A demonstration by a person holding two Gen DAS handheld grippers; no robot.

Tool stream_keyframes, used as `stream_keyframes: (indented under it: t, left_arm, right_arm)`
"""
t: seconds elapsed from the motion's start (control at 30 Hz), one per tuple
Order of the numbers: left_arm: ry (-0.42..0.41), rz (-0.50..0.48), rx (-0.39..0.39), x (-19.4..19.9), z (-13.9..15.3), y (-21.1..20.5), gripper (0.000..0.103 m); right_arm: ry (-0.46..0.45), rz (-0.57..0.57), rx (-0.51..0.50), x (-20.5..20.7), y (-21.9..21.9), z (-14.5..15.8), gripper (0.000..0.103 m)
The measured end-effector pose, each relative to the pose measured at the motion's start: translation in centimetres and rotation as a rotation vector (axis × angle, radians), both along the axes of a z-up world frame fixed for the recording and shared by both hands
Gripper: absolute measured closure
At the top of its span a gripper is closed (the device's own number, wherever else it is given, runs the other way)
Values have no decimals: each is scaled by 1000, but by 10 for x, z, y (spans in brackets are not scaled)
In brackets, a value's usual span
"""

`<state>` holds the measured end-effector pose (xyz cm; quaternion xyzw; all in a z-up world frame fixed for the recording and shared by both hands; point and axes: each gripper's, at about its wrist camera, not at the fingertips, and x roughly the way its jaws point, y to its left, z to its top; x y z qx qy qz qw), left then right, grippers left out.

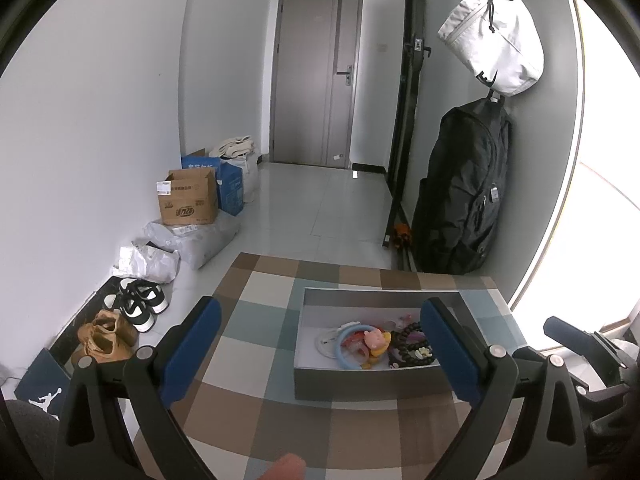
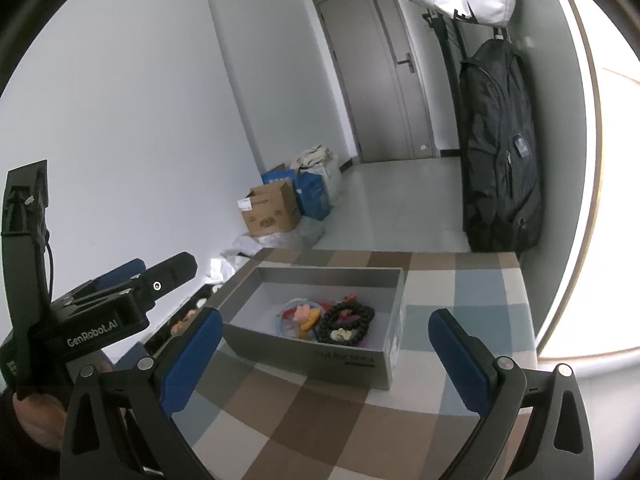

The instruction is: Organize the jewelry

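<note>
A grey open box (image 1: 360,384) (image 2: 304,350) stands on the checkered table. Inside lie a dark bead bracelet (image 1: 408,344) (image 2: 350,320), a light blue ring (image 1: 346,350), a pink and yellow charm (image 1: 376,342) (image 2: 306,316) and other small pieces. My left gripper (image 1: 320,344) is open and empty, held above the table just short of the box. My right gripper (image 2: 326,356) is open and empty, near the box's front wall. The left gripper also shows in the right wrist view (image 2: 160,276), to the left of the box.
The checkered table (image 1: 256,340) (image 2: 460,292) ends near a wall with a hanging black backpack (image 1: 460,192) (image 2: 500,148) and white bag (image 1: 492,36). On the floor to the left are shoes (image 1: 132,308), plastic bags and cardboard boxes (image 1: 188,196) (image 2: 272,208).
</note>
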<state>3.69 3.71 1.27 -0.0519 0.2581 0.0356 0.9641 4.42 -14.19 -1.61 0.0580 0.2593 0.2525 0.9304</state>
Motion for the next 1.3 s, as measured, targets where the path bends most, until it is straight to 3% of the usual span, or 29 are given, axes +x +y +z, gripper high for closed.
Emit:
stream_keyframes:
  t: [1.3]
  left_arm:
    - [12, -10, -14, 0, -1, 1, 6]
  right_arm:
    - [16, -3, -7, -1, 1, -3, 0]
